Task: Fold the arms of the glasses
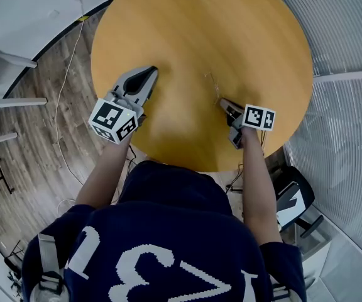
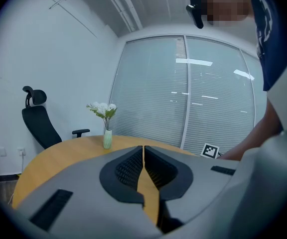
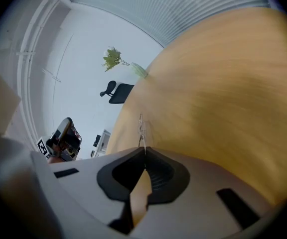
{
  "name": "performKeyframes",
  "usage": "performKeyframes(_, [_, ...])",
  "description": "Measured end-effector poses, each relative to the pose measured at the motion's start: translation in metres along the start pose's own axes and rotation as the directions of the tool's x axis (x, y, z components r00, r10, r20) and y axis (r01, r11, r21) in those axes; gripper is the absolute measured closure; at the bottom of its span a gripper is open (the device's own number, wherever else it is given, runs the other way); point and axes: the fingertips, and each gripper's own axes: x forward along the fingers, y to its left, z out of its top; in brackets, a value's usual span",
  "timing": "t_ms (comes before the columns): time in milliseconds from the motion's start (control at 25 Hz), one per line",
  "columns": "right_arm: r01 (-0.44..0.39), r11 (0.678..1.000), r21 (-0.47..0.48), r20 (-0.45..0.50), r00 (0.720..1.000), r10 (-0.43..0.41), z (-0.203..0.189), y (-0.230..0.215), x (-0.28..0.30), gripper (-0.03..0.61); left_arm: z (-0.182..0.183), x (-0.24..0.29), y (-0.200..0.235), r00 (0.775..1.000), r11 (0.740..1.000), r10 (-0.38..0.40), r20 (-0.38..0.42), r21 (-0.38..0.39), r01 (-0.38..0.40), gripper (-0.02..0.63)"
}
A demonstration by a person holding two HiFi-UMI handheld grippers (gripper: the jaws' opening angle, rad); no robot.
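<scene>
Now, head view first: the left hand-held gripper sits low over the round wooden desk, with the right hand-held gripper well apart from it on the other side. The glasses, a faint wire frame, lie on the desk just ahead of the right one's tips. Over to the left gripper view: jaws pressed together, nothing between them, a vase of white flowers and an office chair beyond. Right gripper view: jaws closed here too, and the thin wire of the glasses runs right up to the tips; whether it is pinched there, I can't tell
</scene>
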Motion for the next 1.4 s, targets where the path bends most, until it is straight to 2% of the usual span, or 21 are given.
performKeyframes(200, [0.054, 0.997, -0.059, -0.001, 0.999, -0.054, 0.001, -0.003, -0.003, 0.549, -0.003, -0.002, -0.004, 1.0, 1.0, -0.004, 0.0, -0.013, 0.004, 0.591])
performKeyframes(320, [0.108, 0.989, -0.104, 0.019, 0.994, -0.106, 0.007, -0.004, -0.008, 0.466, 0.0, -0.003, -0.006, 1.0, 1.0, -0.002, 0.007, -0.004, 0.003, 0.591])
performKeyframes(400, [0.157, 0.973, -0.17, 0.081, 0.986, -0.145, 0.021, 0.002, -0.018, 0.478, 0.005, -0.003, -0.007, 1.0, 1.0, 0.003, 0.019, 0.006, -0.003, 0.591])
performKeyframes(480, [0.204, 0.942, -0.267, 0.188, 0.97, -0.157, 0.044, 0.02, -0.033, 0.527, 0.015, -0.003, -0.008, 0.999, 1.0, 0.008, 0.038, 0.019, -0.008, 0.591])
performKeyframes(560, [0.241, 0.902, -0.359, 0.305, 0.943, -0.131, 0.071, 0.049, -0.05, 0.541, 0.028, -0.004, -0.007, 0.998, 0.999, 0.017, 0.065, 0.031, -0.019, 0.591])
performKeyframes(680, [0.306, 0.828, -0.47, 0.456, 0.887, -0.069, 0.106, 0.099, -0.08, 0.546, 0.049, -0.005, -0.005, 0.993, 0.998, 0.037, 0.11, 0.044, -0.042, 0.591])
performKeyframes(800, [0.392, 0.733, -0.556, 0.566, 0.825, -0.012, 0.129, 0.146, -0.111, 0.546, 0.07, -0.008, -0.003, 0.987, 0.998, 0.055, 0.152, 0.035, -0.061, 0.591])
performKeyframes(880, [0.433, 0.683, -0.588, 0.619, 0.784, 0.036, 0.139, 0.176, -0.129, 0.546, 0.082, -0.012, -0.001, 0.983, 0.996, 0.073, 0.171, 0.04, -0.081, 0.591])
performKeyframes(960, [0.455, 0.661, -0.597, 0.665, 0.742, 0.09, 0.146, 0.204, -0.147, 0.546, 0.094, -0.015, -0.002, 0.978, 0.994, 0.089, 0.191, 0.045, -0.099, 0.591])
performKeyframes(1120, [0.493, 0.64, -0.589, 0.731, 0.663, 0.162, 0.147, 0.246, -0.176, 0.548, 0.12, -0.024, -0.008, 0.969, 0.992, 0.09, 0.232, 0.063, -0.107, 0.591])
performKeyframes(1280, [0.523, 0.617, -0.588, 0.758, 0.622, 0.196, 0.142, 0.272, -0.191, 0.549, 0.14, -0.035, -0.012, 0.959, 0.989, 0.089, 0.27, 0.09, -0.117, 0.591])
performKeyframes(1400, [0.527, 0.619, -0.582, 0.771, 0.6, 0.213, 0.141, 0.283, -0.198, 0.551, 0.149, -0.041, -0.012, 0.952, 0.988, 0.096, 0.292, 0.092, -0.128, 0.591])
